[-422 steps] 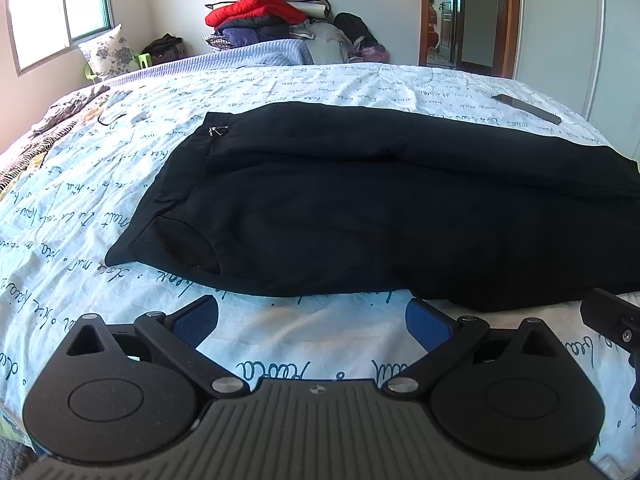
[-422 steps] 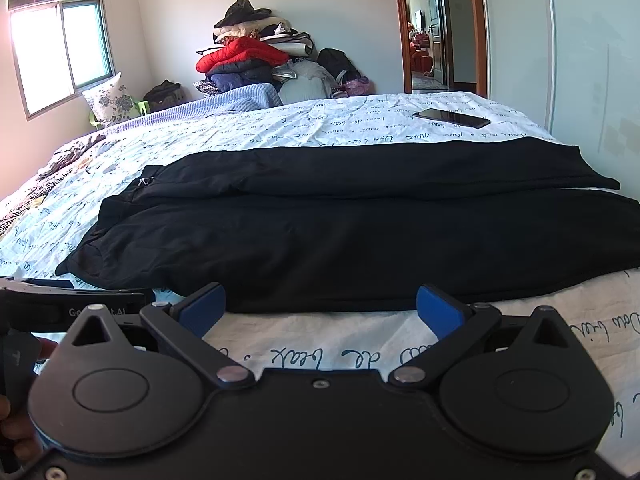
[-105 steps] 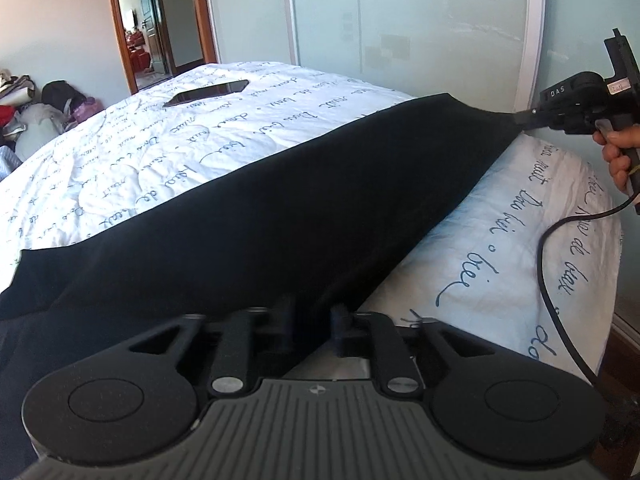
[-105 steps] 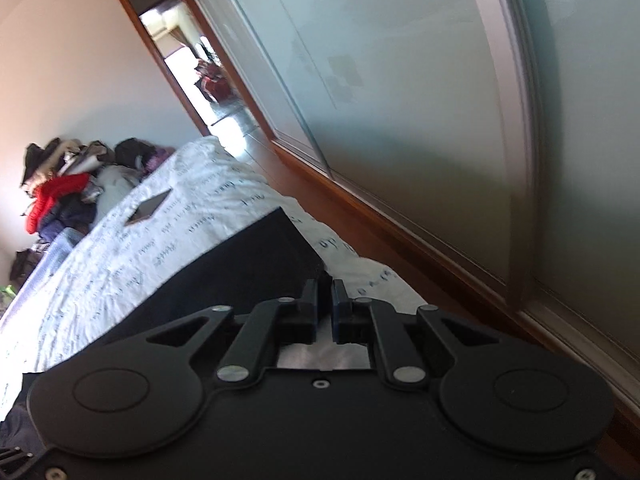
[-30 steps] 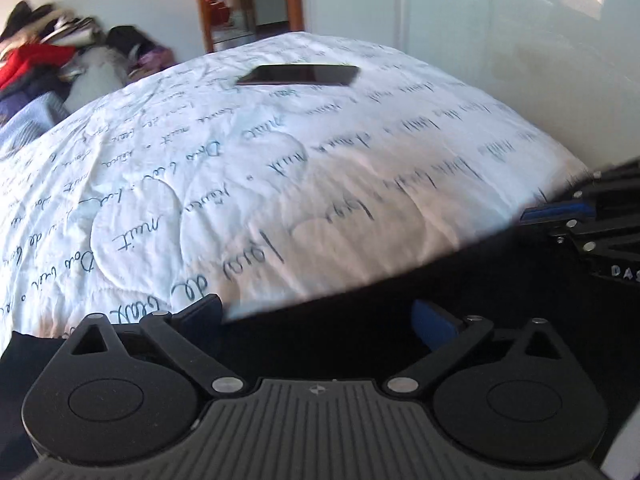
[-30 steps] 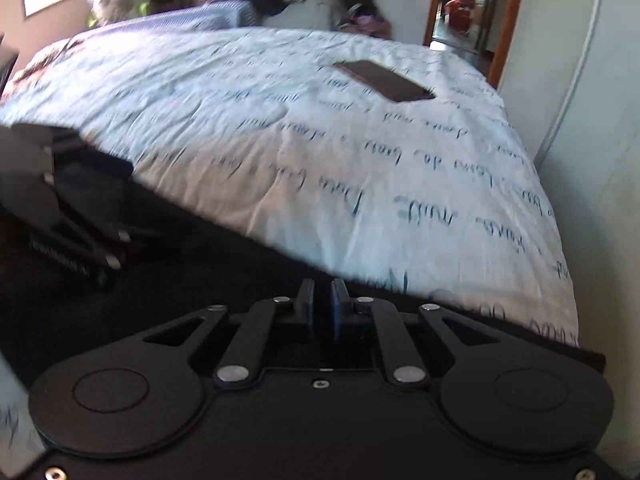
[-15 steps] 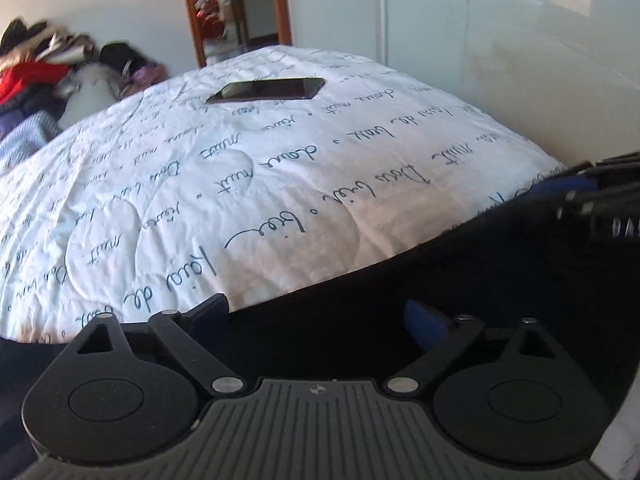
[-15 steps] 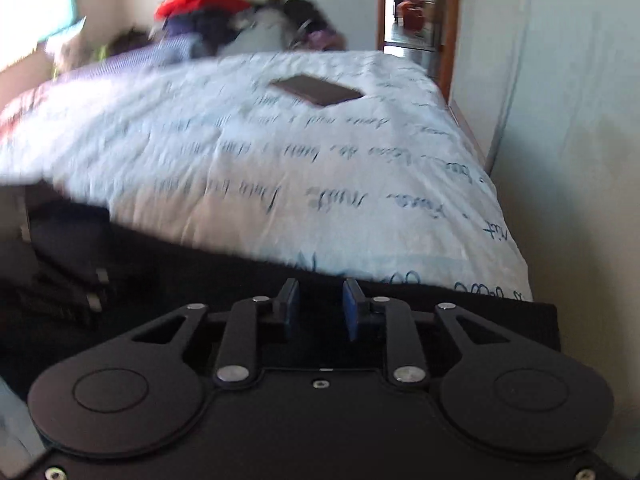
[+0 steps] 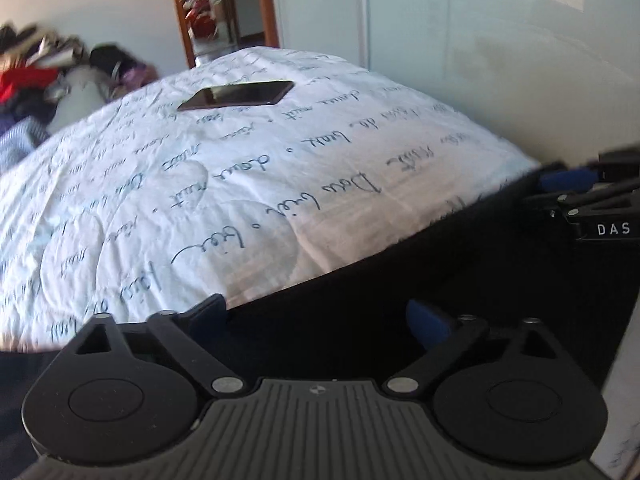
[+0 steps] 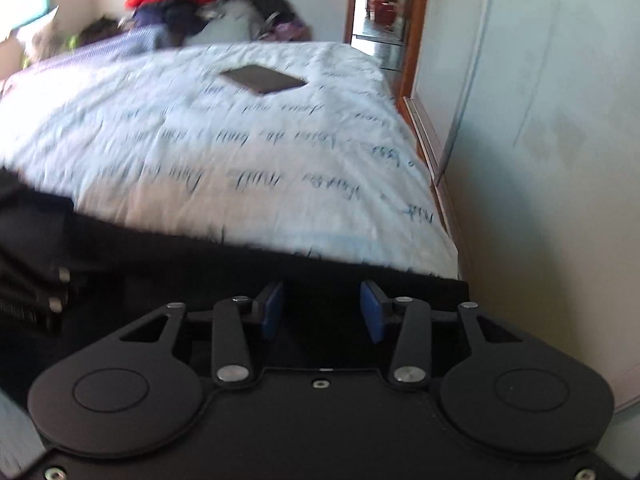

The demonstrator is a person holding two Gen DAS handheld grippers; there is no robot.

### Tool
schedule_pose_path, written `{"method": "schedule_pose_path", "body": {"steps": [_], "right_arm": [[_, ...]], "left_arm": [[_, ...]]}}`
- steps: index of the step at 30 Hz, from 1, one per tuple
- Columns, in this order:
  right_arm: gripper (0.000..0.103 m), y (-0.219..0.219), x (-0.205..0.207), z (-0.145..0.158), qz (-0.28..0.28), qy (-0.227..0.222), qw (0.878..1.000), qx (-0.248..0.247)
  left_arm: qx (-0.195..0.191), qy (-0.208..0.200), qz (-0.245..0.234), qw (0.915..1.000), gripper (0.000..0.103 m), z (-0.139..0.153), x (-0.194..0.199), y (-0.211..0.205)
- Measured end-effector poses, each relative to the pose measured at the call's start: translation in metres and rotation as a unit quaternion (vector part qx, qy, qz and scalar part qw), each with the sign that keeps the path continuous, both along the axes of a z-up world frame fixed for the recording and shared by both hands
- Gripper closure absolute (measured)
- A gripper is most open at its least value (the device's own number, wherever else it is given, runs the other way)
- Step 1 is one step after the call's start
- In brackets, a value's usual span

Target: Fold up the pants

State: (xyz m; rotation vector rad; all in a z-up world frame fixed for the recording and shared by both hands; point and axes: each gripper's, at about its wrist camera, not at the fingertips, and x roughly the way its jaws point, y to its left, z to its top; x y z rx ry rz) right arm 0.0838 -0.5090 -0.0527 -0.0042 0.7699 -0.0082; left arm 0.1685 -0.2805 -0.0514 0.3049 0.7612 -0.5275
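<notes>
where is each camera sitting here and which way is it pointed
Left wrist: sits on the left gripper, looking low across the black pants and the white quilt toward the doorway; its own open fingers show, and the right gripper at the right edge.
Right wrist: sits on the right gripper, looking along the quilt beside the wardrobe; its own open fingers show, and the left gripper at the left edge.
Shared: the pants, the quilt, the phone, the clothes pile.
</notes>
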Motion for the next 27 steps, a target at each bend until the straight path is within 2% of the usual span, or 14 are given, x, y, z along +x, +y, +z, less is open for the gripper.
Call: {"method": "schedule_pose_path", "body": {"steps": [1,3,6,7,8,9,10,12,13,17,20,25,26,27], "right_arm": [[0.063,0.003,-0.009,0.006,0.001,-0.010,1.000,-0.013],[0.063,0.009,-0.028,0.013,0.014,-0.018,0.999,-0.031],[0.061,0.012,-0.032,-0.003,0.038,0.016,0.999,-0.016],[0.058,0.012,-0.029,-0.011,0.034,0.014,0.999,-0.022],[0.054,0.010,-0.026,-0.015,0.024,0.000,1.000,-0.019],[0.047,0.006,-0.022,-0.016,0.006,-0.003,1.000,-0.010],[0.046,0.004,-0.019,-0.013,-0.018,-0.004,1.000,0.000],[0.053,0.014,-0.024,0.000,-0.042,-0.029,0.999,-0.018],[0.053,0.024,-0.031,0.005,-0.031,-0.045,0.998,-0.030],[0.050,0.073,-0.051,0.015,0.065,-0.061,0.996,-0.011],[0.048,0.112,-0.050,0.013,0.133,-0.057,0.990,-0.004],[0.052,0.177,-0.016,0.003,0.225,-0.032,0.974,0.006],[0.053,0.184,-0.005,-0.001,0.235,-0.019,0.972,0.009],[0.059,0.190,0.009,-0.007,0.239,-0.003,0.971,0.013]], "left_arm": [[-0.005,-0.003,-0.003,1.0000,0.020,0.005,-0.005,0.005],[-0.001,-0.022,-0.013,0.9997,0.018,0.009,-0.017,0.011],[0.028,-0.025,-0.023,0.9990,0.014,-0.002,-0.018,0.001],[0.031,-0.026,-0.019,0.9990,0.010,-0.008,-0.014,-0.005],[0.024,-0.037,-0.009,0.9990,0.001,-0.011,-0.011,-0.008],[0.025,-0.043,0.001,0.9988,0.001,-0.013,-0.006,-0.010],[0.025,-0.039,0.006,0.9989,0.001,-0.012,-0.003,-0.011],[0.010,-0.025,0.013,0.9995,0.009,-0.002,-0.004,-0.003],[0.008,-0.028,0.012,0.9995,0.017,0.003,-0.010,0.003],[0.024,-0.081,0.057,0.9948,0.015,0.018,-0.039,0.053],[0.026,-0.085,0.113,0.9896,0.014,0.025,-0.045,0.106],[0.073,-0.062,0.195,0.9760,0.016,0.020,-0.006,0.168],[0.079,-0.053,0.208,0.9736,0.017,0.018,0.006,0.175],[0.076,-0.044,0.216,0.9725,0.017,0.017,0.017,0.181]]}}
